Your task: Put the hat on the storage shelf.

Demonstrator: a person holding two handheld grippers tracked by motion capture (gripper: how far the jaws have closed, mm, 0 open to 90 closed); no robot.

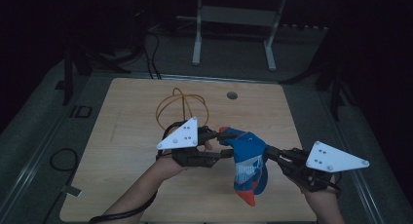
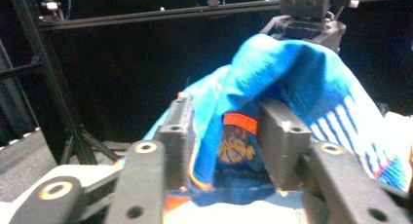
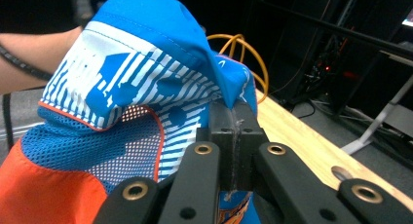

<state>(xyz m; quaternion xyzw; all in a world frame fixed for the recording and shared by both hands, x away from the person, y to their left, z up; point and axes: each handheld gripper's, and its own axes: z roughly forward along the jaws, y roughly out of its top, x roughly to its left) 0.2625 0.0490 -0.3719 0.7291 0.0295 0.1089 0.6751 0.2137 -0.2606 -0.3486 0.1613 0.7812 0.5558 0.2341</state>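
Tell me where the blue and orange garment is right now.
In the high view the garment hangs above the table, right of centre, between the left gripper and the right gripper, which pinches its edge.

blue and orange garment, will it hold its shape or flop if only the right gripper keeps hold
Probably flops: the garment already drapes and folds below the right gripper, which pinches only one edge. It looks thin, partly mesh, so likely light. The left gripper has its jaws apart around the fabric, so the hanging part may swing.
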